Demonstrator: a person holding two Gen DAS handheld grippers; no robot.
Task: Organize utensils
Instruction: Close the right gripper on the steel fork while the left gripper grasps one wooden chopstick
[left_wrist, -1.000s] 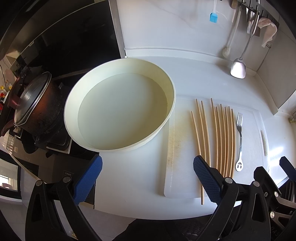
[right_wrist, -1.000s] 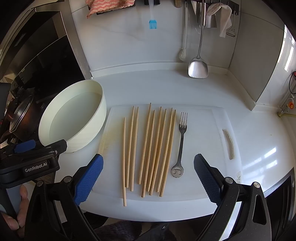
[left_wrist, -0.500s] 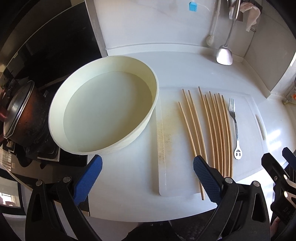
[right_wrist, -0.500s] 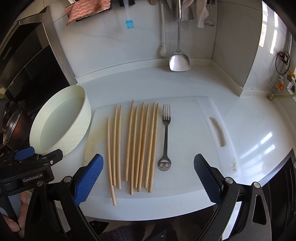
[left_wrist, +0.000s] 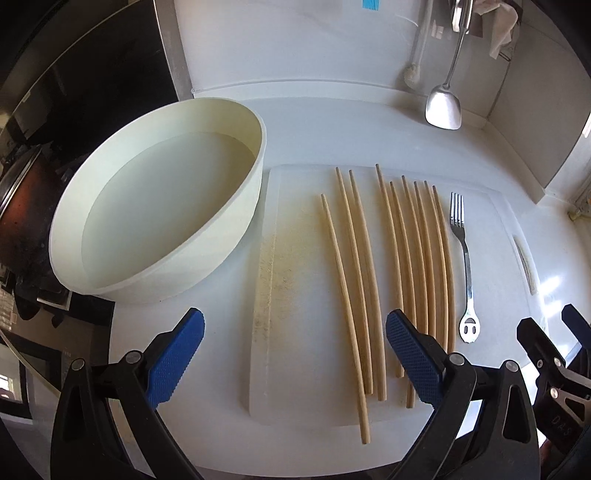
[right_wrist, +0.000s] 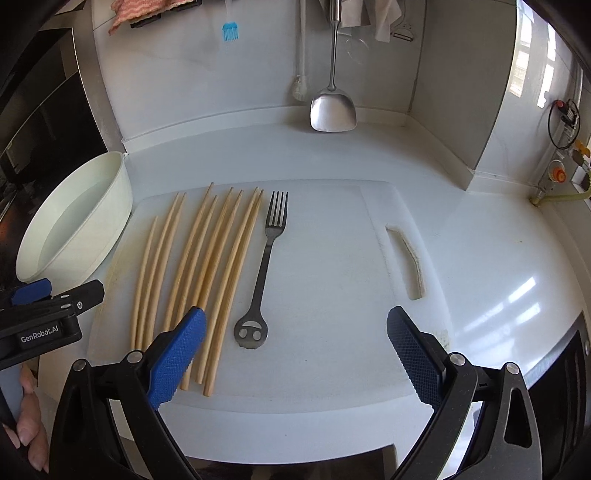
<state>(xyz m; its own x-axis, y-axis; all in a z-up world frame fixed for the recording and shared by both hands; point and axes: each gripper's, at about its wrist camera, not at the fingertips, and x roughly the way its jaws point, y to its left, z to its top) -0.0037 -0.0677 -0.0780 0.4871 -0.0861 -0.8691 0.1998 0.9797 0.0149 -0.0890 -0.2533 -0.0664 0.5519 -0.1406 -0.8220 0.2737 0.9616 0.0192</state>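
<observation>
- Nine wooden chopsticks (left_wrist: 388, 273) lie side by side on a white cutting board (right_wrist: 332, 295), thin ends pointing toward the wall; three sit a little apart on the side nearest the basin, six lie close together beside the fork.
- One metal fork (right_wrist: 266, 258) lies just beside the six, on their far side from the basin, tines toward the wall and its cut-out handle end toward the camera.
- The board rests on a white table (right_wrist: 498, 258), and its slot handle (right_wrist: 406, 262) is on the side away from the basin.
- A round cream basin (left_wrist: 159, 218) holding clear water stands on the table, touching or nearly touching the board's edge.
- The left tongs (left_wrist: 295, 354) hang above the board's near edge with the blue pads wide apart and nothing between them; one pad overlaps the ends of the chopsticks in view.
- The right tongs (right_wrist: 295, 354) are likewise spread wide and empty, above the fork's handle end.
- A steel spatula (right_wrist: 333, 107) and a long-handled brush (right_wrist: 301, 74) hang against the back wall.
- A dark pot (left_wrist: 14, 199) sits beyond the basin at the left edge.
</observation>
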